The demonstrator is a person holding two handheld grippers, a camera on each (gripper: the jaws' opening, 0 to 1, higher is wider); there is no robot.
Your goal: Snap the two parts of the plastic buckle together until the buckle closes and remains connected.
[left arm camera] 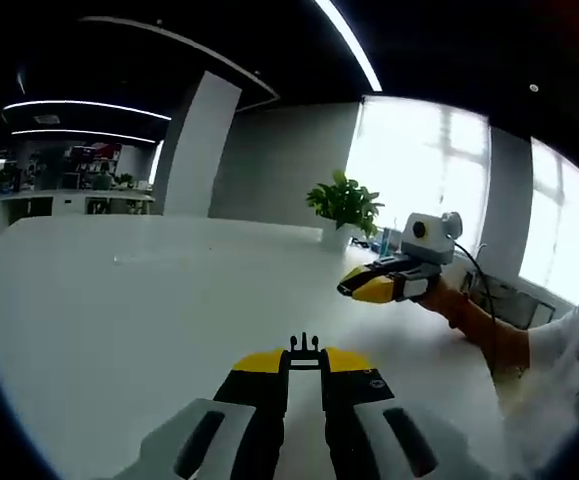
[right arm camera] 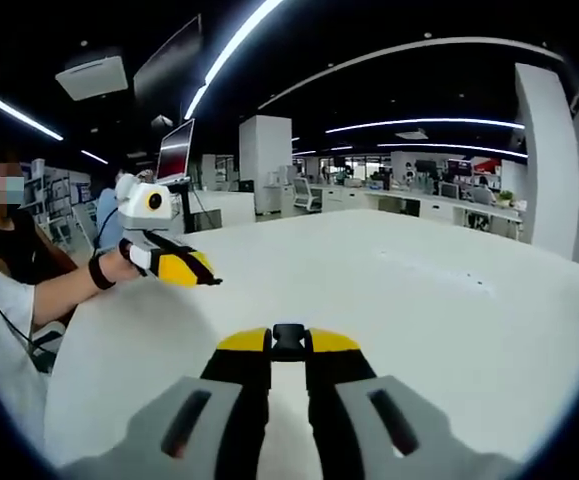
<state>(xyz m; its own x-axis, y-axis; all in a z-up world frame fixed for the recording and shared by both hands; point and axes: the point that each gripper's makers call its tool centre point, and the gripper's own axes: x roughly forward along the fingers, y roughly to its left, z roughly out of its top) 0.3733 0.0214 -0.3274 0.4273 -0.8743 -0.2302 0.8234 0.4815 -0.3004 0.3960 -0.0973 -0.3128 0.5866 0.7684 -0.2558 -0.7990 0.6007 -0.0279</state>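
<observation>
Table (left arm camera: pixel 119 320), white and broad, runs ahead of both claws with wide bare room around each. In the left gripper view, the left claw (left arm camera: pixel 305 358) rises from the bottom with its yellow-tipped jaws drawn together on a small black pronged buckle piece (left arm camera: pixel 304 348), which sticks out just past the tips. Ahead of and to the left of that claw the tabletop lies open all the way to its far edge, where it meets a grey wall and a white pillar (left arm camera: pixel 197 140). To the right of the claw, raised above the table and well apart from it, the right claw (left arm camera: pixel 354 287) comes in, carried by a hand (left arm camera: pixel 447 300) with a white sleeve (left arm camera: pixel 569 340) behind it. Beyond it a potted plant (left arm camera: pixel 345 208) stands near the far edge, in front of bright windows (left arm camera: pixel 439 170).

In the right gripper view, the right claw (right arm camera: pixel 288 345) rises from the bottom, its jaws closed on a blocky black buckle piece (right arm camera: pixel 288 341) held between the tips. The table (right arm camera: pixel 449 300) stretches ahead and to the right of this claw, open to its far edge, with office desks (right arm camera: pixel 439 200) beyond. To the left, the left claw (right arm camera: pixel 207 278) hangs above the table's near left edge, held by a hand (right arm camera: pixel 121 262); whether anything sits in its tips cannot be made out from here. A seated person (right arm camera: pixel 9 245) is behind that edge. The two buckle pieces are well apart, not joined.
</observation>
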